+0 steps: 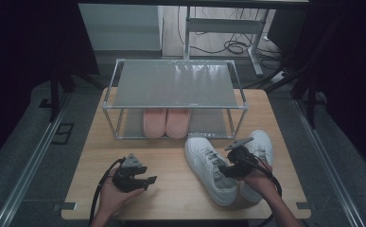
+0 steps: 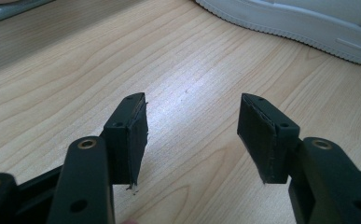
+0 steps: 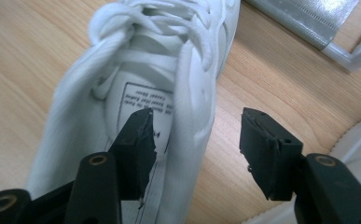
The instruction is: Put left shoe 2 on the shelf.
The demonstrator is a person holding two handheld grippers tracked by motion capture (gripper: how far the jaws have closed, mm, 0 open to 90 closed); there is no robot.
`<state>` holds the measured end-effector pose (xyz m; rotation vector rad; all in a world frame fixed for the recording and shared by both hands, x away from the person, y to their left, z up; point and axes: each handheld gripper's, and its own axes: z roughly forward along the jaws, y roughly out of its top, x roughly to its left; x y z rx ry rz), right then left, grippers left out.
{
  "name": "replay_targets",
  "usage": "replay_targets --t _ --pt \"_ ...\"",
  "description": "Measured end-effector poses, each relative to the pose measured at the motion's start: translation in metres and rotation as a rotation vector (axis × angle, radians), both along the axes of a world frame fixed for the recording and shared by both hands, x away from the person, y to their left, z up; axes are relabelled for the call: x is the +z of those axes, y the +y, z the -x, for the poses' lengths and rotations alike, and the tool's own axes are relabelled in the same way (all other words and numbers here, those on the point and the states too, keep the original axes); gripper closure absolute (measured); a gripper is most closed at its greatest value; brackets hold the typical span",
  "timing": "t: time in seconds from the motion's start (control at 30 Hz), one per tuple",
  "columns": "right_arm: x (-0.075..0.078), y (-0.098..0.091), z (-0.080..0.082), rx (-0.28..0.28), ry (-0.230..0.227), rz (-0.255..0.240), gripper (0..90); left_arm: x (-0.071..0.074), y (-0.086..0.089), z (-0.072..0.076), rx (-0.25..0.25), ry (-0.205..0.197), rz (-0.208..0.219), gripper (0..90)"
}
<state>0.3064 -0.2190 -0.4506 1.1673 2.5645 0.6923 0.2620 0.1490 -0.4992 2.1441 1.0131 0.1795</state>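
Sneaker point(image 1: 209, 168): lies right of the table's point(image 1: 171, 189) centre, beside its twin point(image 1: 261, 146); long axis near-to-far, toe far, slightly left.
Right gripper point(image 3: 194, 140): jaws apart, straddling the sneaker's collar wall.
Left gripper point(image 2: 192, 126): jaws apart over bare wood.

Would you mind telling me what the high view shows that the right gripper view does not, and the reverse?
High view: the pink slippers on the rack's lower shelf, and the left gripper open over bare table.
Right gripper view: the printed label inside the near sneaker, with one jaw inside its opening and the other outside.
Both: the right gripper, that sneaker, the wooden table.
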Motion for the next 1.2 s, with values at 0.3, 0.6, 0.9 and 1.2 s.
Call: replay_targets --t 0.3,0.6,0.9,1.2 --pt "-0.010 0.008 -0.015 -0.009 0.070 0.008 70.5 -0.001 -0.004 0.001 -0.008 0.003 -0.008 42.9" --pt "-0.010 0.004 -0.014 -0.056 0.079 -0.065 79.3 0.000 -0.002 0.002 0.004 -0.007 -0.007 42.9" --pt "-0.004 0.004 -0.009 -0.079 0.036 -0.133 80.5 0.000 0.001 0.002 0.012 -0.009 -0.005 43.0" --pt "0.005 0.002 -0.002 -0.097 -0.020 -0.188 82.1 0.000 0.000 0.002 0.011 -0.010 -0.007 43.0"
